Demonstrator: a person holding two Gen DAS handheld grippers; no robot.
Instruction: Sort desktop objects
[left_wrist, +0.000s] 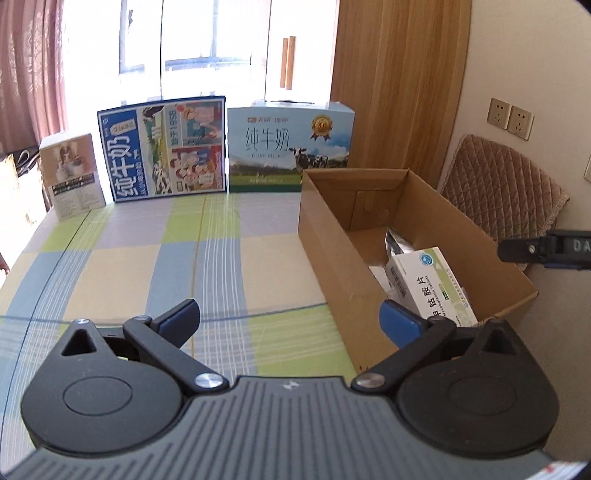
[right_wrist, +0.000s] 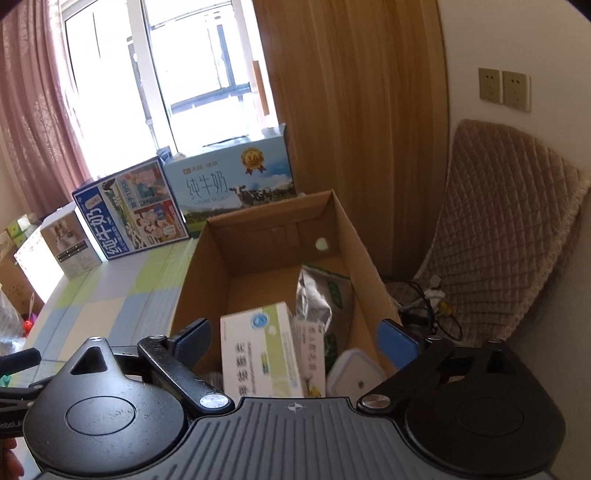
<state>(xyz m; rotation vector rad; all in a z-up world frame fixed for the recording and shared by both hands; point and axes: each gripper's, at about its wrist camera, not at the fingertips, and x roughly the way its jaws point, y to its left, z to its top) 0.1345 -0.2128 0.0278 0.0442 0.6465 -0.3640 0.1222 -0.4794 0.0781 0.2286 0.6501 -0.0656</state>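
**Both grippers empty; sorted items lie in the carton**

Left gripper: its fingers stand wide apart at the bottom of the left wrist view, with nothing between them. The right blue pad shows in front of the carton's near left corner; the left pad sits over the checked tablecloth.

Right gripper: its fingers are spread wide in the lower part of the right wrist view, clear of everything. It hangs above the near end of the carton, looking into it.

Carton contents, lower centre of the right wrist view: a white and green medicine box lies between the spread fingers without touching the pads. Just right of it stands a second, smaller box, partly hidden. Behind them a silver foil bag leans against the right wall. A white lidded container lies at the near right corner.

Table: the carton sits at its right end. Along the far edge, upper left of both views, stand a small white box, a blue milk case and a pale milk case.

Right of frame: a quilted chair and two wall sockets.
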